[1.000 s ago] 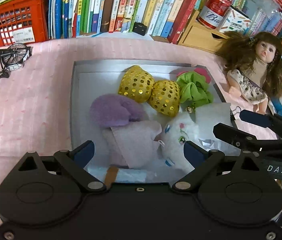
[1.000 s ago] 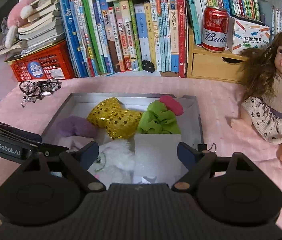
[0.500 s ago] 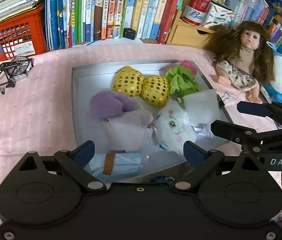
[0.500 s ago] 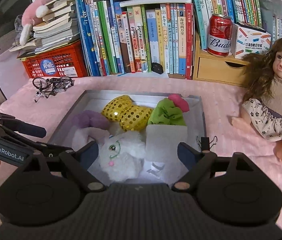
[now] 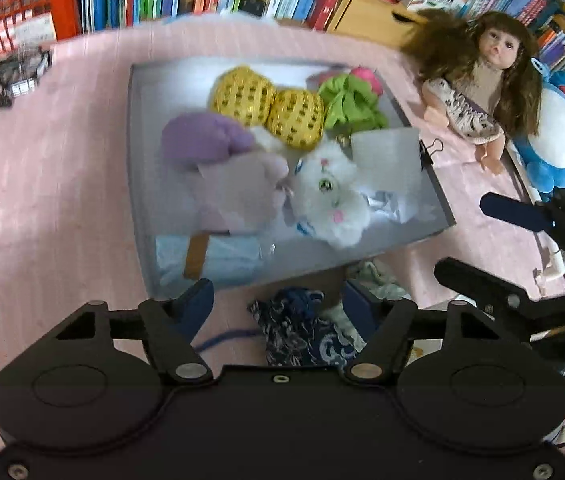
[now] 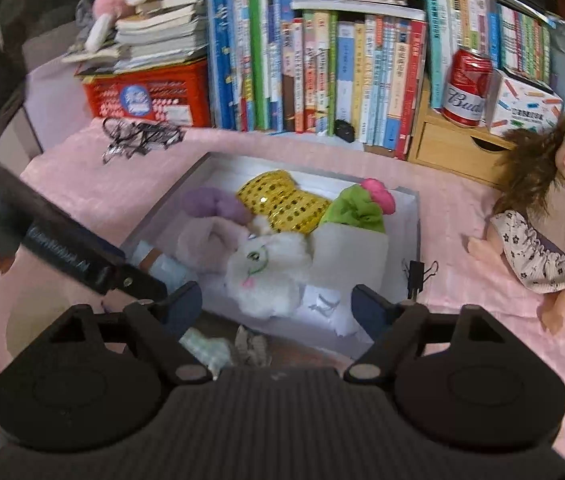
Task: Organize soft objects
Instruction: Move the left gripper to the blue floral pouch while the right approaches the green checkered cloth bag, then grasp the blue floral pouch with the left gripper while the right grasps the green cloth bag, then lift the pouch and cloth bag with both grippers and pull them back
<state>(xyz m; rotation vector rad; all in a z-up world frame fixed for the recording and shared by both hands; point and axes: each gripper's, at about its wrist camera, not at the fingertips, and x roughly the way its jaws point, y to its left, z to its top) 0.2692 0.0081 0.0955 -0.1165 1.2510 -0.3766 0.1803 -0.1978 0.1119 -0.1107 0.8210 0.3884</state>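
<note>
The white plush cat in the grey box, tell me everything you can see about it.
The white plush cat looks fluffy and soft, with long white fur, green eyes, a pink nose and mouth, and a bit of blue at its neck. It lies on its side in the near half of the grey box, face up toward the cameras. Its head presses against the pale pink plush beside it; a white card stands on its other side, and crumpled white paper lies by it. No gripper touches it.

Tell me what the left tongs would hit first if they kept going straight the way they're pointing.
Most likely the dark blue patterned pouch, lying between the closing left tongs just short of the grey box. Depth is hard to judge.
</note>
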